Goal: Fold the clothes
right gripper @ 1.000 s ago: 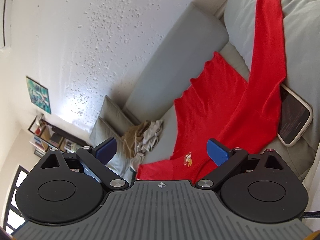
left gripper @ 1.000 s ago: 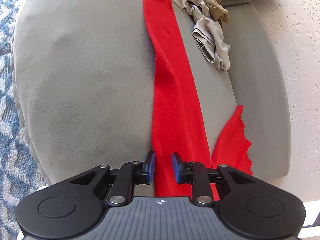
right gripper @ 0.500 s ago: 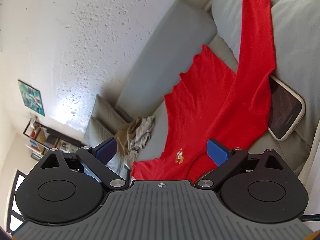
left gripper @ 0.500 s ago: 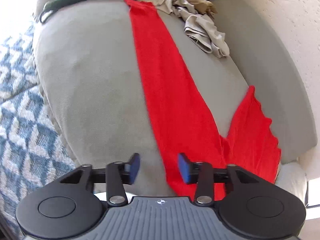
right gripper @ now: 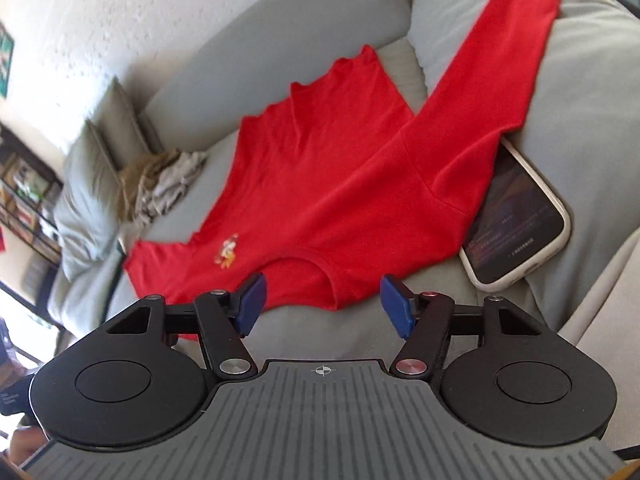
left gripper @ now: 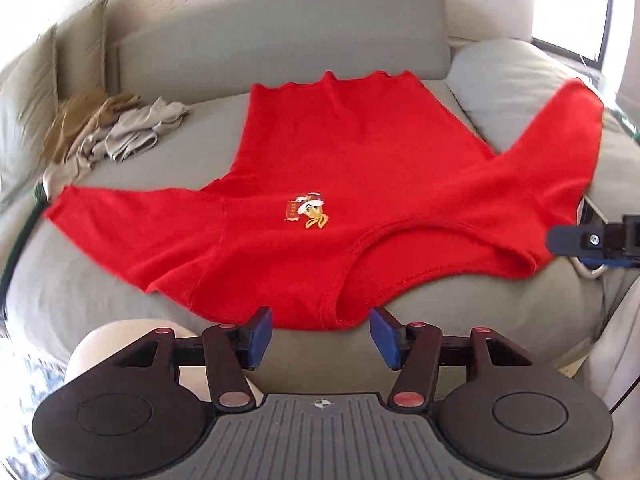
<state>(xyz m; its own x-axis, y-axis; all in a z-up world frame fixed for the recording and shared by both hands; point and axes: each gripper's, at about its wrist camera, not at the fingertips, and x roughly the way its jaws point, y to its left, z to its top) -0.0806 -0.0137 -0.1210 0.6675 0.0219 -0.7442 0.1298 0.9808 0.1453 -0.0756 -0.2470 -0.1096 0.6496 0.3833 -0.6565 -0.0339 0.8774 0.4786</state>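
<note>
A red long-sleeved shirt (left gripper: 340, 168) with a small cartoon badge (left gripper: 306, 212) lies spread front-up on a grey sofa seat (left gripper: 192, 148), neckline nearest me. One sleeve runs up over the right cushion (left gripper: 516, 76). My left gripper (left gripper: 320, 336) hovers just short of the neckline, jaws opening, nothing between them. My right gripper (right gripper: 320, 304) hangs near the same neckline of the shirt (right gripper: 320, 168), jaws closing, nothing pinched. A blue finger (left gripper: 572, 240) of the right gripper shows at the left wrist view's right edge.
A heap of beige and tan clothes (left gripper: 108, 128) lies at the seat's far left, by a pillow (left gripper: 28, 92). A phone (right gripper: 516, 220) lies screen-up by the shirt's shoulder, partly under the sleeve. The sofa back (left gripper: 280, 32) stands behind; shelves (right gripper: 24, 200) at left.
My left gripper let go of the sleeve, opened, and swung round to face the shirt's neckline. My right gripper sank closer to the shirt and its jaws narrowed.
</note>
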